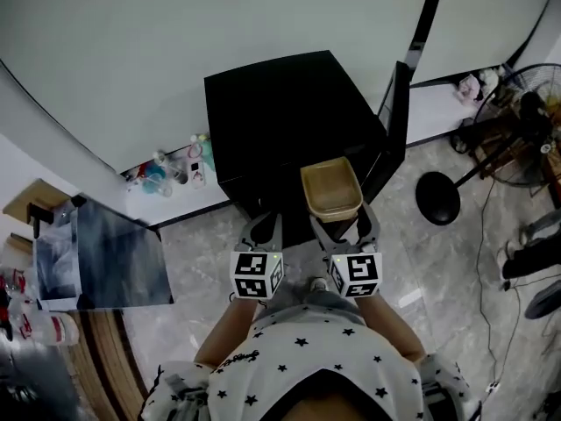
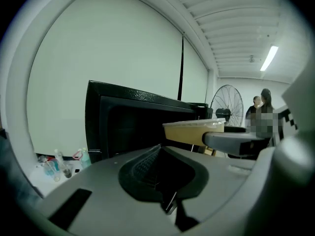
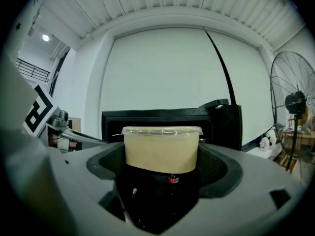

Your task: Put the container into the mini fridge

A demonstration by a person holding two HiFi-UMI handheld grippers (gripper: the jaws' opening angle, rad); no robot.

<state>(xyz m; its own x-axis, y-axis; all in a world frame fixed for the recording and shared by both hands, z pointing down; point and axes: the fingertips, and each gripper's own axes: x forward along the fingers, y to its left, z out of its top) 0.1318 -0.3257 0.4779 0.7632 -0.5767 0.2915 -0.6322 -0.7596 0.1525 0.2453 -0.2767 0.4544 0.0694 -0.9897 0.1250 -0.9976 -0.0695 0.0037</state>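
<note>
Right gripper [image 1: 344, 224] is pinching the tan lidded container [image 3: 161, 149] between its jaws, holding it upright in front of the black mini fridge [image 1: 289, 112] at 12 o'clock. Fridge door [image 1: 396, 121] is standing open at 2 o'clock. Left gripper [image 1: 261, 231] is hovering at 9 o'clock of the right one, jaws pressed together, carrying nothing.

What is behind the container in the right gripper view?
The black mini fridge, door open at the right, with a pale wall beyond. The container in the right gripper covers the middle of its dark cavity, so any contents cannot be seen.
</note>
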